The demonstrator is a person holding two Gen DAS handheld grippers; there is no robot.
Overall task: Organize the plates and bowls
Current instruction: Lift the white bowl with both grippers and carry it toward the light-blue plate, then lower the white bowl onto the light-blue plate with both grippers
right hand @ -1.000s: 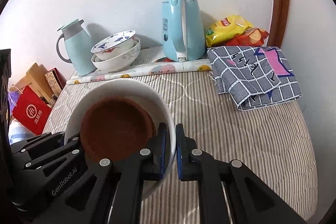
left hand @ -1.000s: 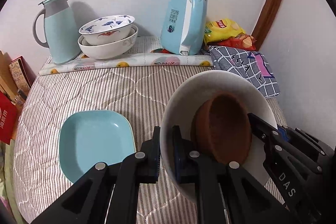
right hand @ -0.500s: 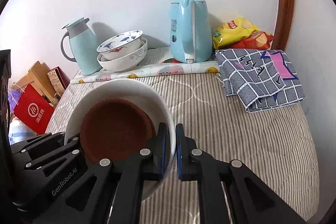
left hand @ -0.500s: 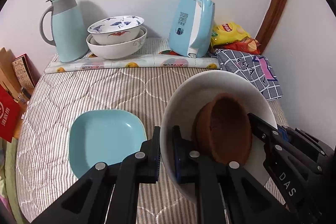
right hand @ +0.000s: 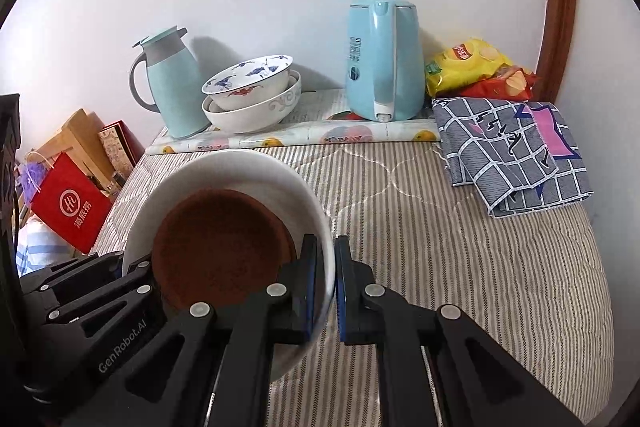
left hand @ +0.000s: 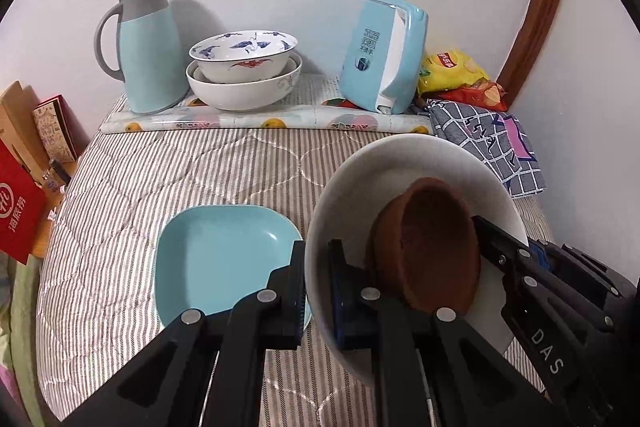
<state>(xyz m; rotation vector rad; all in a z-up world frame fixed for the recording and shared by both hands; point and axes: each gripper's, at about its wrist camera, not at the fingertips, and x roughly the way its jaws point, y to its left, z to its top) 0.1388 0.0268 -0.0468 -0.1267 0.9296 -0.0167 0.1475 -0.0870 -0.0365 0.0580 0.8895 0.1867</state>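
Observation:
A large white bowl (left hand: 404, 163) with a small brown bowl (left hand: 432, 243) inside it is held above the striped table. My left gripper (left hand: 316, 291) is shut on the white bowl's left rim. My right gripper (right hand: 325, 287) is shut on its right rim; there the white bowl (right hand: 240, 167) and the brown bowl (right hand: 220, 251) show too. A light blue square plate (left hand: 224, 255) lies on the table, left of the held bowl. A blue-patterned bowl (left hand: 244, 53) sits nested in a bigger white bowl (left hand: 240, 93) at the back.
A light blue thermos jug (left hand: 148, 47) and a light blue electric kettle (left hand: 384, 55) stand at the back on a fruit-print mat (left hand: 260, 123). Chip bags (left hand: 456, 71) and a folded checked cloth (left hand: 496, 139) lie at the right. Red bags and boxes (left hand: 20, 203) stand left of the table.
Both grippers, holding the white bowl, have moved left and toward the back; the back bowls, the jug and the blue plate have shifted right in view and look closer.

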